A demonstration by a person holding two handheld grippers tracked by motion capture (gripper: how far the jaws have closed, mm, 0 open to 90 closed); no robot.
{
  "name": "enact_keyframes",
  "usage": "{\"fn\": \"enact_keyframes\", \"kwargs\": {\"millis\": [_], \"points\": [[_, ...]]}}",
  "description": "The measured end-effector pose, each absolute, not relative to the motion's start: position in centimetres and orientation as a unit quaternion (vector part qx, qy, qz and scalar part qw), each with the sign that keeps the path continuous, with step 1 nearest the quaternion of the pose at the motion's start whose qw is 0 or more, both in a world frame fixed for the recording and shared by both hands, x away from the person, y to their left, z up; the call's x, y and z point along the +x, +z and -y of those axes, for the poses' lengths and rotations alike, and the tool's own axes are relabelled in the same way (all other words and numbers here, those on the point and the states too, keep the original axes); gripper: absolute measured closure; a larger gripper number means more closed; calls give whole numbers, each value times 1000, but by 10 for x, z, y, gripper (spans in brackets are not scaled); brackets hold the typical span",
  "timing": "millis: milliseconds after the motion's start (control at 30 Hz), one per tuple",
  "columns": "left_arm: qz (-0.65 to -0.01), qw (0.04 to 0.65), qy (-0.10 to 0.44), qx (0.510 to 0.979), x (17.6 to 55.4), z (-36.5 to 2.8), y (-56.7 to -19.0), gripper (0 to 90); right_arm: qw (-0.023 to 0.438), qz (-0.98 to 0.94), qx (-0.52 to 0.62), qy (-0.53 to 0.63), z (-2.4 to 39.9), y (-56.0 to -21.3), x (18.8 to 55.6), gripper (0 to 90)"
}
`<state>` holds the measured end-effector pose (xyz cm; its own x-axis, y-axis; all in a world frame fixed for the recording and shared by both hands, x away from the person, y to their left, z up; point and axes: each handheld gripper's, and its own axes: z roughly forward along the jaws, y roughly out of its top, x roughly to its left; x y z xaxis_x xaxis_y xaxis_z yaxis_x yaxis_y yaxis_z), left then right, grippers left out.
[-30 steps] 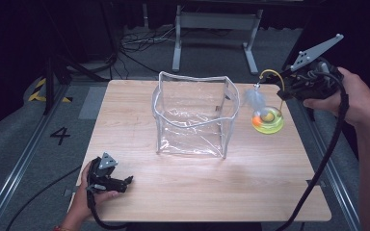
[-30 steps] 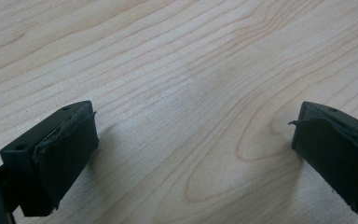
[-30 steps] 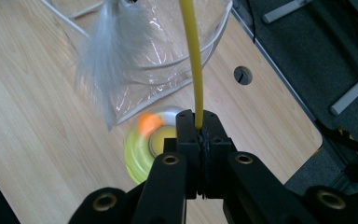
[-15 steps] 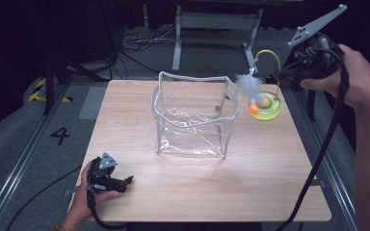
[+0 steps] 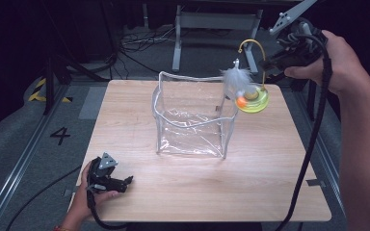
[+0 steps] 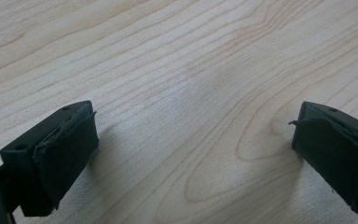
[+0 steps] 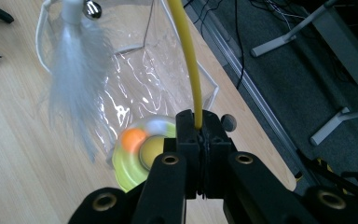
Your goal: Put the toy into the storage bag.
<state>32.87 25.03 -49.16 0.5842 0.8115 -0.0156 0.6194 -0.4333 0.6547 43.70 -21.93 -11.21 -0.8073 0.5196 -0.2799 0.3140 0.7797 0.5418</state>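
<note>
Risk of snagging: cat toy (image 5: 252, 97) aloft above table's (image 5: 270, 163) far right corner, wire clenched in right hand-held gripper (image 5: 269, 62), feather swinging against clear bag's (image 5: 192, 118) rim; left hand-held gripper (image 5: 125, 182) released.

Your tabletop (image 5: 270, 183) is brightly lit against dark surroundings. Note glare on the clear bag (image 5: 192, 120) and motion blur on the feather (image 7: 77, 79).

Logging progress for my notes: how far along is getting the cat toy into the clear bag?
Done: the right gripper has the cat toy off the table by its yellow wire. In hand: it hangs beside the clear bag's rim. Left: lowering it inside. The left gripper rests open.
</note>
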Motion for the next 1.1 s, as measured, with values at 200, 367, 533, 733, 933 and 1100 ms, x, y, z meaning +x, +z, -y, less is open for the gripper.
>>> {"fn": "enact_keyframes", "kwargs": {"millis": [200, 367, 533, 733, 933, 1100], "points": [[-430, 315, 153, 833, 329, -250, -492, 5, 208, -921, 217, 249, 208, -111, 442, 887], [-430, 314, 153, 833, 329, -250, -492, 6, 206, -921, 213, 254, 200, -111, 445, 888], [-430, 314, 153, 833, 329, -250, -492, 5, 193, -926, 206, 253, 185, -120, 455, 888], [-428, 314, 152, 833, 329, -250, -492, 5, 183, -927, 201, 258, 168, -128, 464, 888], [-428, 315, 152, 833, 329, -250, -492, 5, 173, -933, 198, 247, 156, -141, 474, 888], [-427, 315, 151, 834, 329, -251, -492, 5, 162, -939, 192, 237, 145, -160, 481, 887]]}}
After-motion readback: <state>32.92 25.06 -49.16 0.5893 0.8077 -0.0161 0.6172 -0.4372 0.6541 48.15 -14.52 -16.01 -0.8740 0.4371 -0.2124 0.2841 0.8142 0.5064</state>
